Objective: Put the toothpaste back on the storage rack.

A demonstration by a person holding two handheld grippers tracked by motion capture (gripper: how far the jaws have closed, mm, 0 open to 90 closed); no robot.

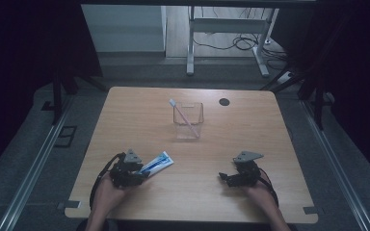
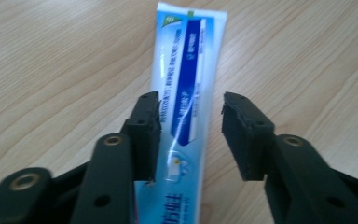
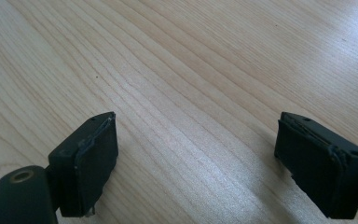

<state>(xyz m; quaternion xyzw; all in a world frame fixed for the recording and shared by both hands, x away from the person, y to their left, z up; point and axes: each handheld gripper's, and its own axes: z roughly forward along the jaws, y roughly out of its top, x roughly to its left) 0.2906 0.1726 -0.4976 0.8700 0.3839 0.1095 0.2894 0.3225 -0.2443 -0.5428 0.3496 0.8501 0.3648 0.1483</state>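
**Tube loose between left jaws: slip risk**

Tube [image 2: 186, 93] lies flat on tabletop [image 2: 51, 60], front-left, between left gripper [image 2: 190, 126] jaws, parted; left pad maybe brushing it. An off-centre close could skid it. Cup [image 1: 188, 120] with toothbrush [image 1: 183, 115] well apart. Right gripper [image 3: 196, 163] open, empty.

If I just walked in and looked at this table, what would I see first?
First, the blue and white toothpaste tube lying flat near the table's front left, between the open jaws of the left gripper, one pad against its edge and the other clear of it. Next, the clear cup at the table's middle, with a pink toothbrush leaning in it. The right gripper waits wide open over bare wood.
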